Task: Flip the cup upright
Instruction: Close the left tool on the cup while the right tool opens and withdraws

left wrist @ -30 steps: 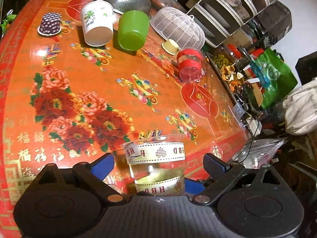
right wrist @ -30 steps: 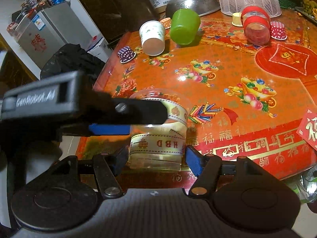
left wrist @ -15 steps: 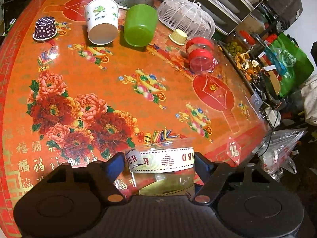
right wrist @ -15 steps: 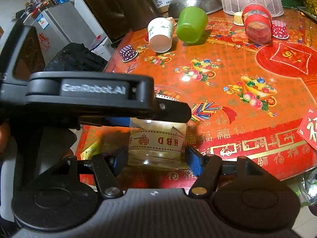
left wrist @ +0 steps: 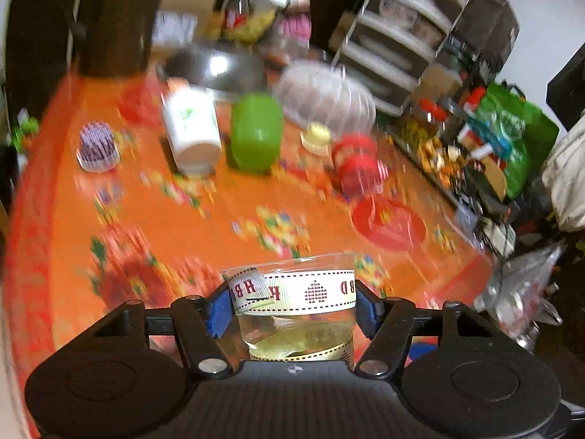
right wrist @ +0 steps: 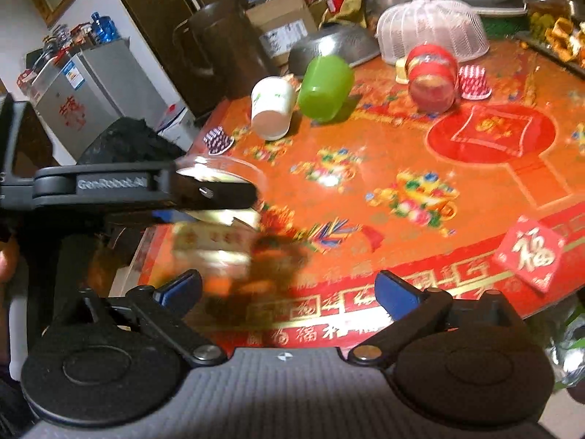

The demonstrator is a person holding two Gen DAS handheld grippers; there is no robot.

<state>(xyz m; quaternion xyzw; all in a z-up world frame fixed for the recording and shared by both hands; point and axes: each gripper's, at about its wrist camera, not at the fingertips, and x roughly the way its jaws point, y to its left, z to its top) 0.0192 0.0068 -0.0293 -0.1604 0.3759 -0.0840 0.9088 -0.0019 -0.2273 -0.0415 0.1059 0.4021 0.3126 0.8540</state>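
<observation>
Honestly this clear plastic cup looks light, thin and crushable, so we've got the left gripper jaws pinched gently on its sidewalls while the right gripper jaws gape wide, holding nothing.

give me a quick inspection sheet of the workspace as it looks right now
surface: round table under a red-orange floral cloth.
job's things: clear cup with HBD ribbon, clamped in the left hand-held gripper.
clutter: white paper cup, green cup and red cup on their sides; mesh food cover; metal bowl.
grippers: right hand-held gripper open, holding nothing.
cables: nothing seen.
surroundings: grey cabinet, green bag, shelving.
</observation>
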